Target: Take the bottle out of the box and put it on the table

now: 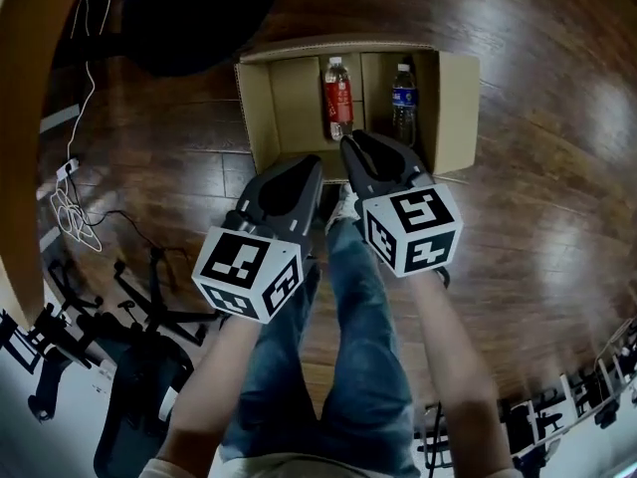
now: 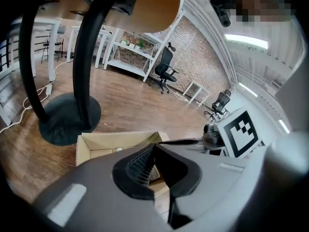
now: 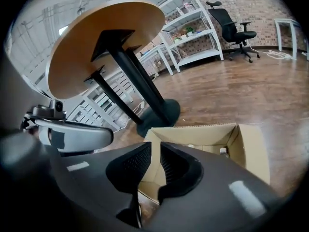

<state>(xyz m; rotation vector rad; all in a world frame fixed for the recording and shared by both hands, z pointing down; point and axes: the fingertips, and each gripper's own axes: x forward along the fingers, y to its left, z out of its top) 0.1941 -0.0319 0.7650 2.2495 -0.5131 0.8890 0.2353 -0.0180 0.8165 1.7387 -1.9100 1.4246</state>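
Observation:
An open cardboard box point(image 1: 269, 108) stands on the wooden floor. Upright inside it are a red-labelled bottle point(image 1: 337, 98) and, to its right, a blue-labelled bottle point(image 1: 403, 103). My left gripper point(image 1: 311, 164) hangs just short of the box's near wall, jaws closed tip to tip and empty. My right gripper point(image 1: 348, 140) reaches over the near rim, close to the red-labelled bottle, with a narrow empty gap between its jaws. In the right gripper view point(image 3: 155, 146) the box point(image 3: 248, 146) and a bottle cap point(image 3: 223, 151) show ahead. The left gripper view point(image 2: 153, 148) shows the box point(image 2: 96, 143) too.
The round wooden table point(image 1: 25, 78) rises at the left on a black pedestal base point(image 1: 199, 18) behind the box. Cables point(image 1: 70, 207) lie on the floor at the left. A black office chair point(image 1: 129, 366) stands at the lower left. The person's jeans-clad legs point(image 1: 348, 366) are below.

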